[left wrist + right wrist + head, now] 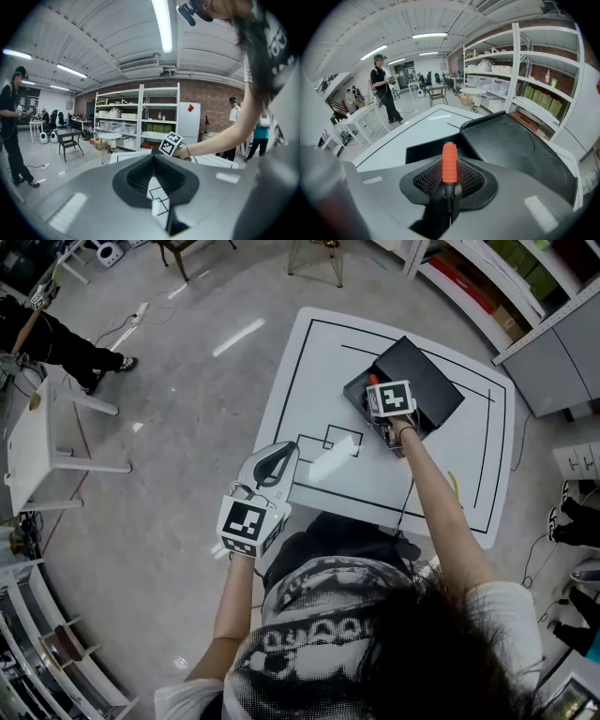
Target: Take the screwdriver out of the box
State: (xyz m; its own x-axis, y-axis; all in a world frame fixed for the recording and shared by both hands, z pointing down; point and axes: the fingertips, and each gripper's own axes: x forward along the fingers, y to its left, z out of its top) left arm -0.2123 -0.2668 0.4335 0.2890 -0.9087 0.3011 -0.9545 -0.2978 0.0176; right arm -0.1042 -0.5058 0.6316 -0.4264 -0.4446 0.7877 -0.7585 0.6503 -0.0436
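Right gripper (450, 174) was clamped on the screwdriver (449, 159). Its jaws pinched the dark collar and the low end of the orange handle. The handle stuck out past the tips and the thin shaft ran back between the jaws toward the camera. Handling call: small, light, rigid tool, not fragile. The ribbed orange handle looked grippy, while the bare metal shaft would be thin and slick. Best hold was on the handle or collar, so the present grip was about right, though that low it could let the tool pivot if knocked. Position: the screwdriver sat along the gripper's centreline, pointing away and tilted down over the box (423, 152). The black open tray lay just under and behind the handle, and the lid was laid back to the right. From the head view the orange tip showed at the box's near-left edge, right beside the gripper's marker cube. I couldn't tell whether the tool was fully clear of the tray wall. Judged stage: grasp made, lift-out not finished. The box sat on the white surface (408, 131) inside the black outline marks. Left gripper (152, 157) hung well apart at the near edge of the surface, tips together, nothing in it, pointing across toward the right arm.
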